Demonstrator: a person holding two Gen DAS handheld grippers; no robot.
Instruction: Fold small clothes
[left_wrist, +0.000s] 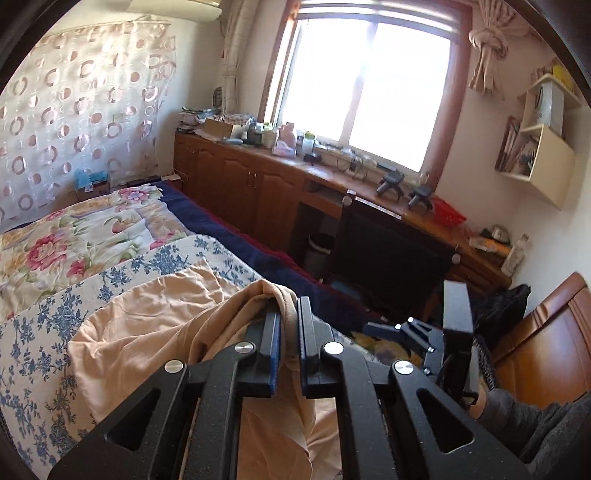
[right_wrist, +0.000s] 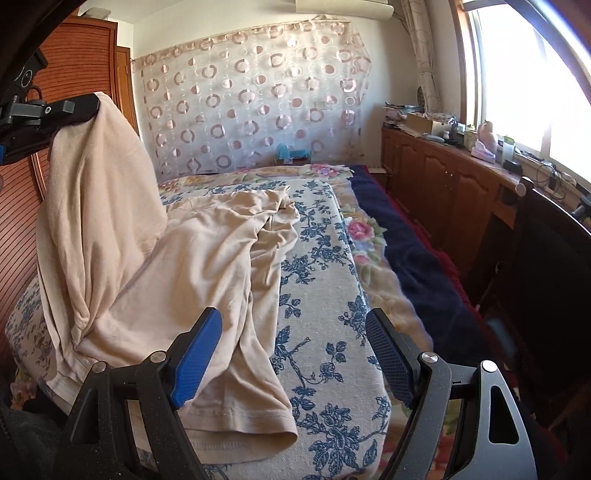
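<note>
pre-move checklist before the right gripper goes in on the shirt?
1. Left gripper shut on beige shirt: ok, cloth is pinched between the pads.
2. Held corner lifted clear of blue floral cloth: ok, it hangs from the left gripper in the right wrist view.
3. Right gripper open and empty: ok.
4. Free hem within view for a second grasp: ok, it lies just ahead of the right gripper.
5. Shirt lying flat: not ok, far part is bunched and wrinkled.
6. Which part of the shirt is pinched: cannot tell.

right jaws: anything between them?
No cloth between them. The open right gripper frames only blue-flowered bedspread; the beige cotton garment lies beside its left pad, right wrist view.
</note>
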